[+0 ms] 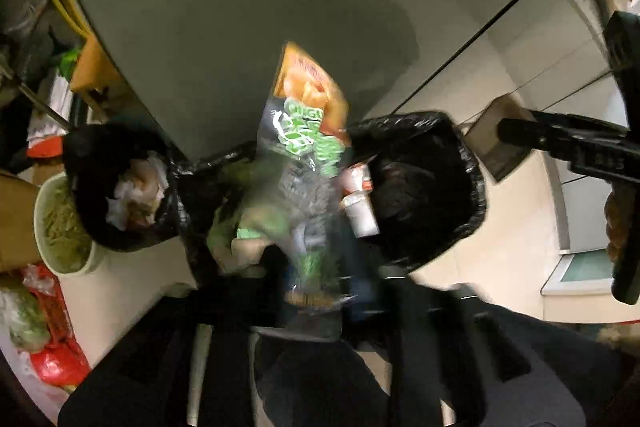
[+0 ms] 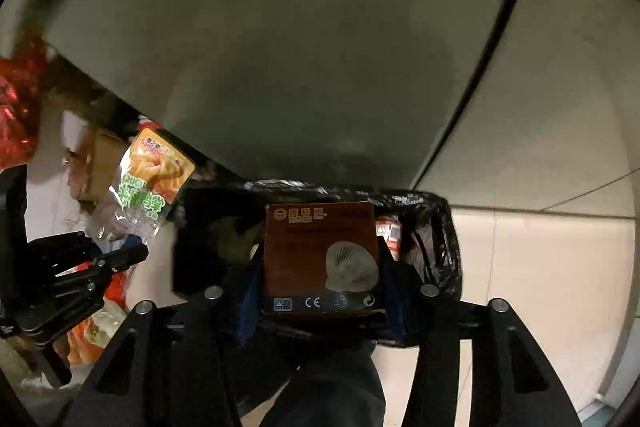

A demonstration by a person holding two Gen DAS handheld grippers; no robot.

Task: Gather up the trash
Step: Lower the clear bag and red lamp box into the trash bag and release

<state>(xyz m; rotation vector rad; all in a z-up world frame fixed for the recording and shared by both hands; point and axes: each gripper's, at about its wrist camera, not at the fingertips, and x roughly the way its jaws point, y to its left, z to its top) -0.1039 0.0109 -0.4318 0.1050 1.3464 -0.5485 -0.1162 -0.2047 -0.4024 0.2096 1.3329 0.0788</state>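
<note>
Trash is held over a black-lined bin by both tools. At the left, the left gripper is seen with a crinkly snack wrapper standing up between its blurred fingers; whether the pads press on the film cannot be told, though the jaws are judged fairly wide. The wrapper is judged light, limp and slippery, so it is best pinched at its clear lower end, where the film bunches. "QUCI" in green and "Sanzhi", partly cut off, in red can be read on it in the right wrist view, above green Chinese characters. Below it, a white cup with a red label lies inside the bin liner. At the right, a brown cardboard box is spanned by the right gripper, its jaws set wide against the box's sides directly above the bin. The box is judged stiff and light, safely taken across its flat faces. A "CE" mark and a shell-like picture are printed on it.
</note>
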